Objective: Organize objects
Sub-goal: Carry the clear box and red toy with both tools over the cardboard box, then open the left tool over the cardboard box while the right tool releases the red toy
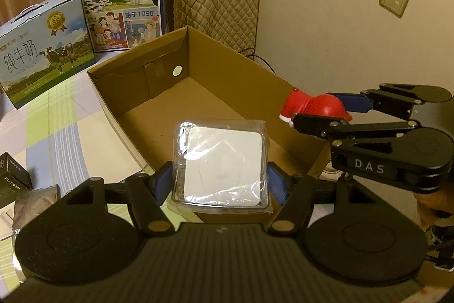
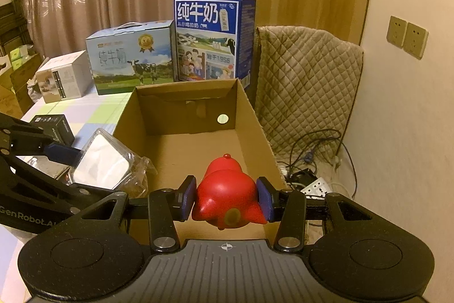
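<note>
- Left claw (image 1: 221, 175) is right up front in its own view, clamped on a white square thing in clear plastic wrap (image 1: 222, 163), blue pads (image 1: 276, 179) pressed on both sides. It's held above the near end of the open cardboard box (image 1: 204, 101), not resting on the box floor.
- Right claw (image 2: 226, 199) is squeezing a red toy figure (image 2: 227, 196) between its pads, also up in the air over the near right part of the same box.
- From the left cam the toy sits right at the box's right wall, just above the rim.
- Box sits on the table (image 1: 62, 132) along its right edge, inside looks bare.
- Two milk cartons at the far edge: a pale blue one (image 2: 132, 58) and a taller dark blue one (image 2: 208, 40) just beside it.
- Small black boxes (image 1: 14, 175) near the table's left edge; can't read much on them.
</note>
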Tool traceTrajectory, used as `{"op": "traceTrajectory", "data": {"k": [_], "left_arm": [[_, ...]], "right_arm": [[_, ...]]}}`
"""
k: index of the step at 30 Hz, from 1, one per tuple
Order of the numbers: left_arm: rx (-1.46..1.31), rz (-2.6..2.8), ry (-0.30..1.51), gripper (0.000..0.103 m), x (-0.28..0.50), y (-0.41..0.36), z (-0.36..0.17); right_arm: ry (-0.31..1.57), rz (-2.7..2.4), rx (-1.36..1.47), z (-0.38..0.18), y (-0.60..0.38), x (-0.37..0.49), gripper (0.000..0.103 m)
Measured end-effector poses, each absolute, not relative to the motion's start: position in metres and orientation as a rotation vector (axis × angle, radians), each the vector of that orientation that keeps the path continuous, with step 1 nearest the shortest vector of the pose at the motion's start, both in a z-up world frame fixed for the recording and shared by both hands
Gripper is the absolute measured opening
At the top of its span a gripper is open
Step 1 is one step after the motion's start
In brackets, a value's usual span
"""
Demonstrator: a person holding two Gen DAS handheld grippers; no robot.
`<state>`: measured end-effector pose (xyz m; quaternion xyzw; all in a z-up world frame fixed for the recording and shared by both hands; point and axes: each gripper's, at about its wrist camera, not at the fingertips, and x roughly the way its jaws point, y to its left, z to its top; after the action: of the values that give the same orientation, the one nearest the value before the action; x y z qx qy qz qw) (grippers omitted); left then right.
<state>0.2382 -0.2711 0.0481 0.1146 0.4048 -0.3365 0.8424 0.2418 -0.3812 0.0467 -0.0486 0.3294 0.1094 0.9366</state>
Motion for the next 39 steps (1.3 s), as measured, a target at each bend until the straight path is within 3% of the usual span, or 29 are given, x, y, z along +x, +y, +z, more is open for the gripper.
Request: {"op": "traceTrajectory", "data": {"k": [7,10,39], "left_arm": [[0.245,-0.716,0.861,0.065,0.244,-0.278,0.044],[0.244,-0.707,0.852,0.076,0.245,-0.28,0.043],[0.247,-0.677,0.839,0.076,0.238,-0.259,0.049]], "right_arm": [[0.677,0.216,-0.092,0.045,-0.385,0.244,0.043],[0.679,0.214,-0.089,0.045,-0.386,0.244,0.043],[0.677,0.228,-0.088,0.048,-0.376,0.241,0.043]]}}
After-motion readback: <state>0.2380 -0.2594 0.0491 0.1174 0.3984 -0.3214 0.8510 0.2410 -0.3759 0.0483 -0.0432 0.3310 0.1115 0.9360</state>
